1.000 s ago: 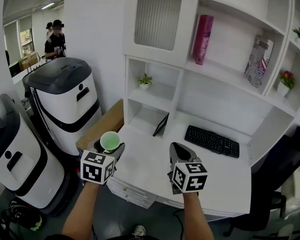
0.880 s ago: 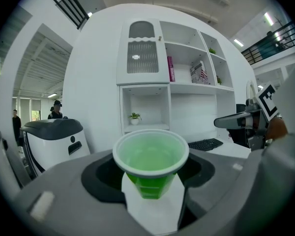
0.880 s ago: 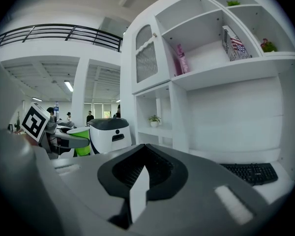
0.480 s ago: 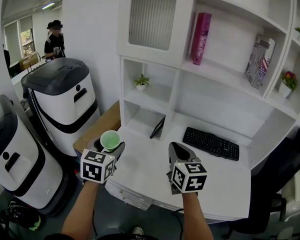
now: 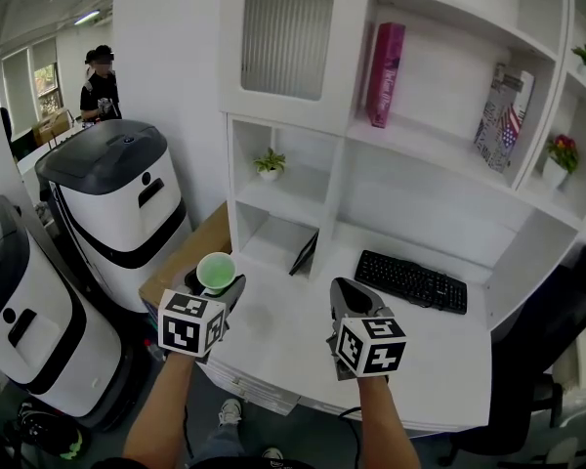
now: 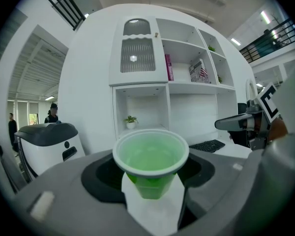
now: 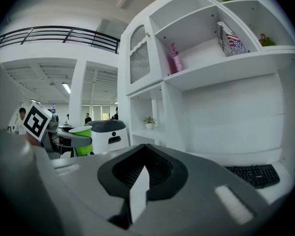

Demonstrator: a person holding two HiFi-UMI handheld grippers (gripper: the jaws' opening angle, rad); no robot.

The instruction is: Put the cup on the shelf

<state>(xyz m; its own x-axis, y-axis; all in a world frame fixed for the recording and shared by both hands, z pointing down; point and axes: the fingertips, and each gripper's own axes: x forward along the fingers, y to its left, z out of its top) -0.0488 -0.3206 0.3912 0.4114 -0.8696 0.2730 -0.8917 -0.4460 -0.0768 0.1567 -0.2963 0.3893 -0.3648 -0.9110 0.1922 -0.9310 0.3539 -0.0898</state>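
Note:
My left gripper (image 5: 213, 291) is shut on a green cup with a white rim (image 5: 216, 272), held upright over the desk's front left corner. In the left gripper view the cup (image 6: 151, 162) sits between the jaws, empty inside, facing the white shelf unit (image 6: 167, 85). My right gripper (image 5: 350, 299) hovers over the desk to the right, shut with nothing between its jaws; in its own view the pads (image 7: 139, 191) meet. The cup (image 7: 81, 139) also shows at the left of the right gripper view. The shelf unit (image 5: 303, 195) stands behind the desk.
A small potted plant (image 5: 269, 163) sits in the left cubby, a dark tablet (image 5: 302, 253) leans in the one below. A black keyboard (image 5: 411, 280) lies on the desk (image 5: 439, 360). A pink book (image 5: 384, 62) and a magazine (image 5: 498, 115) stand on upper shelves. White machines (image 5: 122, 213) stand left; a person (image 5: 98, 84) is far behind.
The view has shifted slightly, with the shelf unit a little nearer and more to the left. Both grippers hold the same pose, and the cup stays in the left one.

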